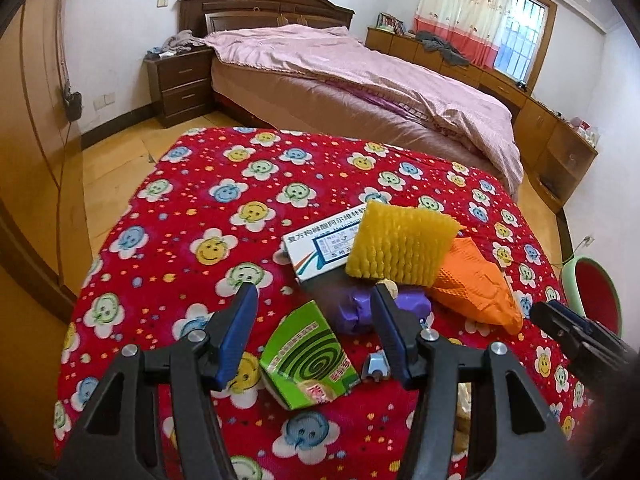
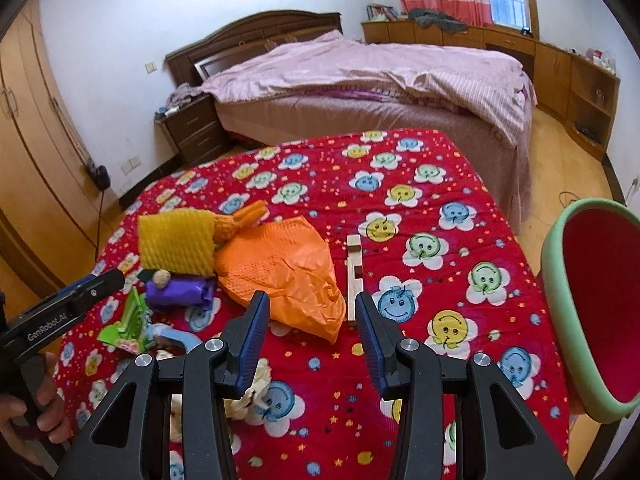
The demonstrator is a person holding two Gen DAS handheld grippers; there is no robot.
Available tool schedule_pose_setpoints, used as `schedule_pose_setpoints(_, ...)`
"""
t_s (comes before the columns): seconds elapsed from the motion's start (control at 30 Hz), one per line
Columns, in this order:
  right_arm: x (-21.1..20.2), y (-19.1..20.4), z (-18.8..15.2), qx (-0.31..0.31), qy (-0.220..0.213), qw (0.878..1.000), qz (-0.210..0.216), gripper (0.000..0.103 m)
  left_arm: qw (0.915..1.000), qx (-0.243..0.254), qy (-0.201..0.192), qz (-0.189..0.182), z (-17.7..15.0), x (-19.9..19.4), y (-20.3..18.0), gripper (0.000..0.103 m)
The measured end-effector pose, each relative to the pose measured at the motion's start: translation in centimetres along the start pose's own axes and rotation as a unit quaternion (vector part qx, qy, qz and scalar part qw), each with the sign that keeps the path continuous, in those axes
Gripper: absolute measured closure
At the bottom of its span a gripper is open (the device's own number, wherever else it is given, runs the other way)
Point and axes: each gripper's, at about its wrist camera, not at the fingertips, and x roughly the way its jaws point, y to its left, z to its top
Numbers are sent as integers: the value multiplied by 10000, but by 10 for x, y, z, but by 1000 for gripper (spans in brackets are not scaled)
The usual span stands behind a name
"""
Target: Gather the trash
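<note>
Right wrist view: green-rimmed red bin beside table, contents unseen; right gripper wide, holding nothing; left gripper wide over green mosquito-coil box.

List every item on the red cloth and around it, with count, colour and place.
foam net: 1, yellow, far side of the pile
orange bag: 1, orange, beside the foam net
medicine box: 1, white, partly under the foam net
purple wrapper: 1, purple, centre of the pile
coil box: 1, green, near edge
wooden piece: 1, pale, right of the orange bag
bin: 1, green rim and red inside, right of the table
bed: 1, pink cover, behind
left gripper: 1, black and blue, open
right gripper: 1, black and blue, open
</note>
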Motion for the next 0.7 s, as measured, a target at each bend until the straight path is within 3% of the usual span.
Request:
schedule_pose_setpoints(0.6, 36, 0, 4, -64, 222, 9997, 72, 58, 9990, 209, -1, -394, 26, 43, -28, 44)
schedule_pose_setpoints(0.7, 37, 0, 4, -70, 226, 9996, 162, 58, 9986, 107, 58, -512, 25, 48, -27, 51)
